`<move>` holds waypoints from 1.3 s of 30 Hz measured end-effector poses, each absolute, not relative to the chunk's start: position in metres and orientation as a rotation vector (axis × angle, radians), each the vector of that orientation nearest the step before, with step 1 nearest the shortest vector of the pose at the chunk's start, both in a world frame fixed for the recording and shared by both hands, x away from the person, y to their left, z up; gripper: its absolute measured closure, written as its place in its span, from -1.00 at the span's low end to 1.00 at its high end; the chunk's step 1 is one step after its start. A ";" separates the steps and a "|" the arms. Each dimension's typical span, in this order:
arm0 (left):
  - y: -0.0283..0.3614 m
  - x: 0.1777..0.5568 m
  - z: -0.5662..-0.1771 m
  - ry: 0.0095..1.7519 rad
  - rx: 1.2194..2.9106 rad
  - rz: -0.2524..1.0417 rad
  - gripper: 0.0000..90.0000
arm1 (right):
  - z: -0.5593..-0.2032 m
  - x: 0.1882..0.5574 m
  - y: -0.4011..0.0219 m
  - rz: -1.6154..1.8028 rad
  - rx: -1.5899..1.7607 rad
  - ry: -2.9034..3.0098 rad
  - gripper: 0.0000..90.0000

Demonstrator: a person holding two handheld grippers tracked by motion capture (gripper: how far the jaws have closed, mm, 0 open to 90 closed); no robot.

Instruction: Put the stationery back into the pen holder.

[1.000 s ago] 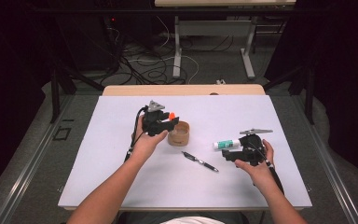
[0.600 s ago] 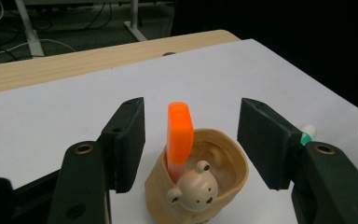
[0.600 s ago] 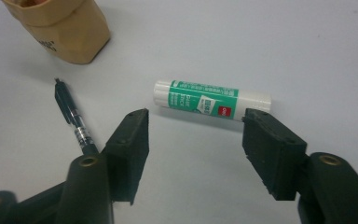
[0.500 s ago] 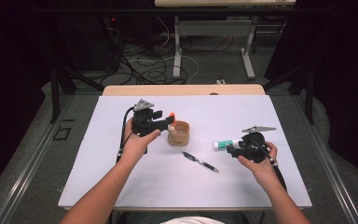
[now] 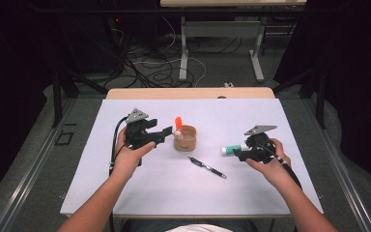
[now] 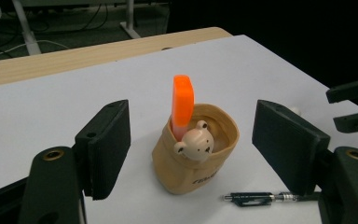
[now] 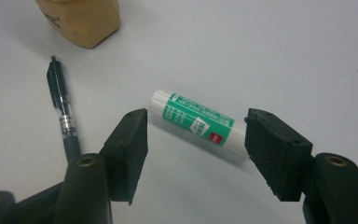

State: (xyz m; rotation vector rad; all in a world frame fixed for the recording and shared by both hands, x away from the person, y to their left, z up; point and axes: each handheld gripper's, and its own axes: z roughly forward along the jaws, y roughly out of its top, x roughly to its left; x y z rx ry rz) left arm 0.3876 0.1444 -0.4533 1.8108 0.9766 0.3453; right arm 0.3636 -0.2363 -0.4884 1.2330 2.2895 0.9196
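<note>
1. The white worktop (image 5: pixel 125 193) has a small tan cup (image 5: pixel 185 138) near its middle. The cup has a little bear face (image 6: pixel 195 144) on its rim.
2. An orange marker (image 6: pixel 182 105) stands up inside the cup.
3. The left gripper (image 5: pixel 166 133) sits at the cup's 9 o'clock, just beside it. Its jaws are spread wide, with the cup between them but not touching.
4. A black pen (image 5: pixel 206 167) lies flat at the cup's 5 o'clock.
5. A green and white glue stick (image 7: pixel 198 126) lies flat at the cup's 3 o'clock.
6. The right gripper (image 7: pixel 193 142) is at the glue stick. Its jaws are spread, one on each side of the stick, not squeezing it.
</note>
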 end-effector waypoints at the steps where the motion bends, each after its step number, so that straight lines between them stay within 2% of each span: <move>1: 0.146 0.387 -0.454 0.978 1.813 0.347 -0.39 | -0.487 0.366 -0.237 0.906 1.215 2.299 -0.13; 7: 0.158 0.382 -0.462 0.984 1.822 0.369 -0.49 | -0.481 0.374 -0.240 0.812 1.106 2.383 -0.08; 10: 0.161 0.379 -0.467 0.992 1.815 0.345 -0.52 | -0.477 0.379 -0.238 0.771 0.982 2.486 -0.11; 13: 0.164 0.377 -0.474 1.003 1.817 0.334 -0.59 | -0.472 0.384 -0.236 0.713 1.009 2.561 -0.16; 16: 0.167 0.375 -0.478 1.004 1.829 0.327 -0.61 | -0.470 0.388 -0.234 0.665 0.979 2.563 -0.35; 18: 0.168 0.374 -0.480 1.004 1.831 0.323 -0.61 | -0.470 0.391 -0.233 0.632 0.908 2.574 -0.55; 22: 0.169 0.371 -0.483 1.005 1.831 0.320 -0.61 | -0.470 0.393 -0.230 0.568 0.797 2.611 -0.57; 31: 0.172 0.372 -0.487 1.011 1.845 0.324 -0.61 | -0.471 0.398 -0.225 0.369 0.413 2.643 -0.25; 33: 0.172 0.372 -0.488 1.018 1.840 0.330 -0.61 | -0.473 0.400 -0.224 0.321 0.356 2.653 -0.10; 39: 0.173 0.373 -0.491 1.018 1.862 0.334 -0.61 | -0.483 0.401 -0.220 0.200 0.224 2.669 -0.03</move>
